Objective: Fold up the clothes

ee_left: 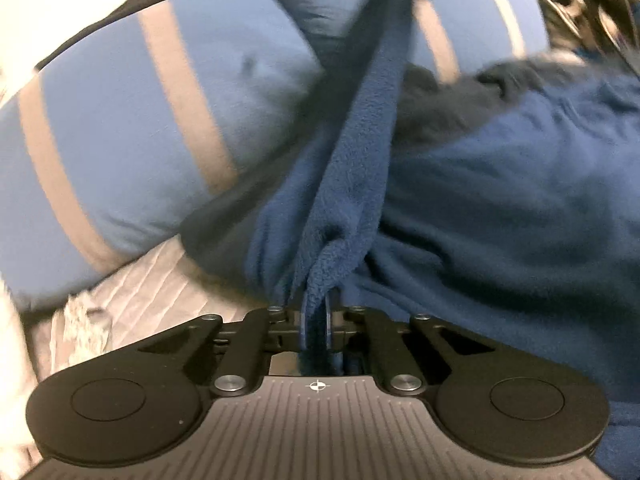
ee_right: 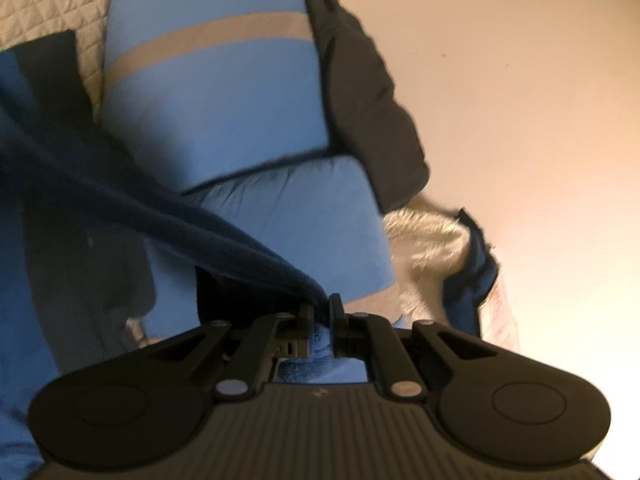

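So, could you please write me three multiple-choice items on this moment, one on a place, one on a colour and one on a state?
1. Where does the striped pillow lie in the left wrist view?
A. left of the garment
B. on top of the garment
C. under the gripper

2. What colour is the fleece garment?
A. red
B. dark blue
C. white

3. What is the state of the right gripper?
A. wide open
B. shut on nothing
C. shut on the garment

Answers: 1 A, the pillow fills the left of the view; 2 B, the fleece is navy; 3 C, a taut fold runs between its fingers.
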The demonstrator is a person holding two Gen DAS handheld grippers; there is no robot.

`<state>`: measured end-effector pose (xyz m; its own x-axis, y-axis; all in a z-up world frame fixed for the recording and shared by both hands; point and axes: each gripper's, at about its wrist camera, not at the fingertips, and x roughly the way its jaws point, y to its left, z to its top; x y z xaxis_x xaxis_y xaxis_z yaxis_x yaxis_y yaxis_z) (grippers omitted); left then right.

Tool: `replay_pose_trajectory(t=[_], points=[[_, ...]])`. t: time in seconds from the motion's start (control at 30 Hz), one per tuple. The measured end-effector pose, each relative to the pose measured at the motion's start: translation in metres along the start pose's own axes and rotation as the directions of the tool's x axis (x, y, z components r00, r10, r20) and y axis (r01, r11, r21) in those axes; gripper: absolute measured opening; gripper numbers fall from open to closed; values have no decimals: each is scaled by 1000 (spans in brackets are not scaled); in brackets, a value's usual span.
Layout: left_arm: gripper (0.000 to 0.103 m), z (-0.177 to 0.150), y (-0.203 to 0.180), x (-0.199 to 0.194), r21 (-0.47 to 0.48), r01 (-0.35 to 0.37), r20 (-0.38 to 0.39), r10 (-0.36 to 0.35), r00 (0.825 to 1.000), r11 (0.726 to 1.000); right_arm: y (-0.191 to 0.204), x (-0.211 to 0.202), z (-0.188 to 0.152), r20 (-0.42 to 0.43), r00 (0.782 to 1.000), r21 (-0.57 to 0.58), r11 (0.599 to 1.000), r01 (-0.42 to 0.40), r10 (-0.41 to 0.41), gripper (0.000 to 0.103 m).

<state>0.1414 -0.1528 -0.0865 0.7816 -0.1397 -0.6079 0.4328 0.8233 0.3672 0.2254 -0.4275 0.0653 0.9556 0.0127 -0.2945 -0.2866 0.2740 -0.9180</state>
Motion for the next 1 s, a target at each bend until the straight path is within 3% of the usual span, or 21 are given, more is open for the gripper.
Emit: replay_pose_trajectory(t=[0.13, 0.3, 0.5, 0.67, 0.83, 1.0], points=[[8, 0, 12, -10, -48, -34, 12, 34, 999, 998, 13, 4, -26, -30, 998, 24, 999, -45, 46, 6], [8, 5, 3, -15, 5, -72, 18, 72, 997, 997, 43, 4, -61, -60, 992, 39, 993, -109, 111, 6], [8, 10, -9, -15, 64, -112, 18, 111, 994, 992, 80, -4, -104, -89, 988, 25, 992, -121, 123, 6], [8, 7, -1, -12, 71, -137, -6, 138, 990, 988, 122, -37, -131, -73, 979, -25, 981, -191, 189, 6], [8, 1, 8, -11, 64, -163, -31, 165, 986, 985, 167, -84, -143, -27, 942, -44, 941, -335, 334, 6], [8, -3, 4, -11, 123, -191, -32, 196, 980, 974, 198, -115, -145, -17, 871, -46, 870, -491, 491, 5]])
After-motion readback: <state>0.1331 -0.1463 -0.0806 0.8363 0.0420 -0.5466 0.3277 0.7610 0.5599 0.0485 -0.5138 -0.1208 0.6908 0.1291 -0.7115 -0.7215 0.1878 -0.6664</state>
